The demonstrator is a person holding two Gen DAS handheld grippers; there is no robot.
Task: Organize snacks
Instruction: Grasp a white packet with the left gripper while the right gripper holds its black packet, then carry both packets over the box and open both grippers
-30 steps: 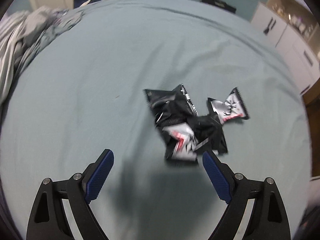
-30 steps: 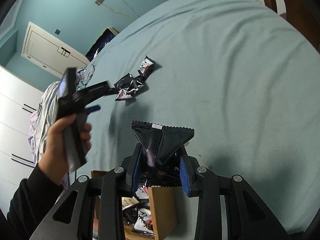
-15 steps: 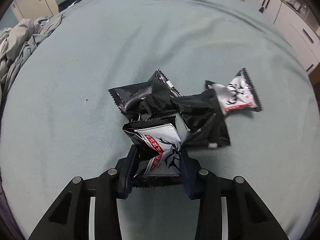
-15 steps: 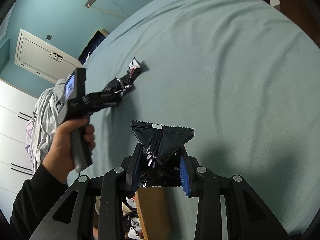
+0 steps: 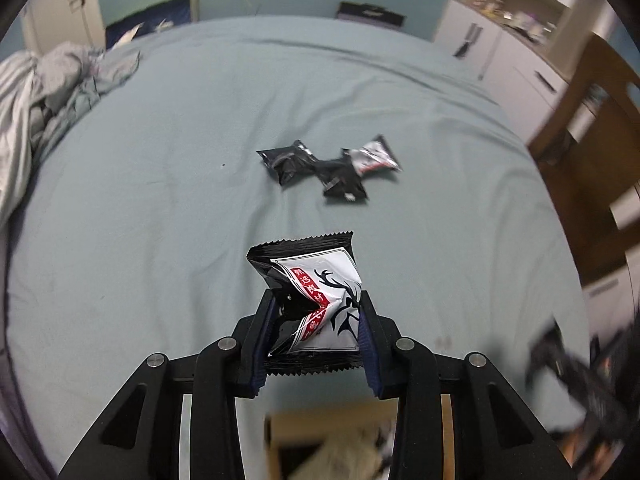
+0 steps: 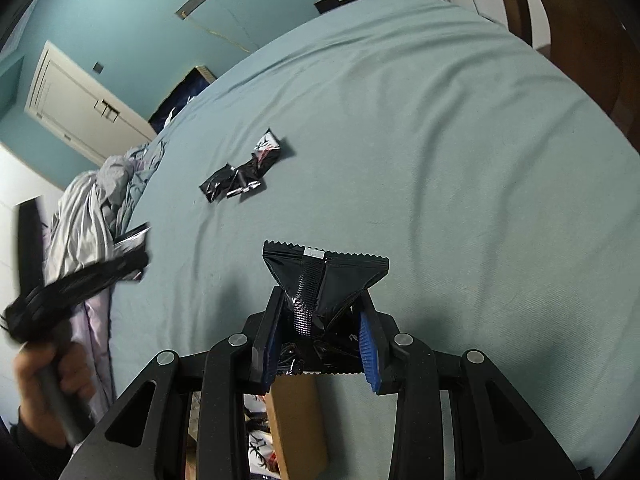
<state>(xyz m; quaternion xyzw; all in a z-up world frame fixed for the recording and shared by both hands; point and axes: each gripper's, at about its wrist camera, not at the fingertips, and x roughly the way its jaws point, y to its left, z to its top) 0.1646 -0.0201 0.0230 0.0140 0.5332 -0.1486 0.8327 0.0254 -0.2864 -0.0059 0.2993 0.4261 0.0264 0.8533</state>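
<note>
My left gripper (image 5: pixel 318 312) is shut on a black-and-white snack packet (image 5: pixel 316 300) with red print, held above the bed's near edge. My right gripper (image 6: pixel 320 320) is shut on a black snack packet (image 6: pixel 324 280), its seam side up. Three packets (image 5: pixel 328 170) lie in a loose cluster on the blue-green bedsheet (image 5: pixel 160 200); the cluster also shows in the right wrist view (image 6: pixel 244 176). A cardboard box (image 6: pixel 296 424) with packets inside sits just below both grippers; it is blurred in the left wrist view (image 5: pixel 332 440). The left gripper appears blurred at the left of the right wrist view (image 6: pixel 80 280).
A crumpled grey blanket (image 5: pixel 44 88) lies at the bed's left side. White cabinets (image 5: pixel 500 60) and a wooden chair (image 5: pixel 592 128) stand to the right. A white door (image 6: pixel 80 104) is in the teal wall.
My left gripper shut on the black-and-white packet from the cluster, lifted it and pulled back toward the box. My right gripper kept hold of its black packet.
</note>
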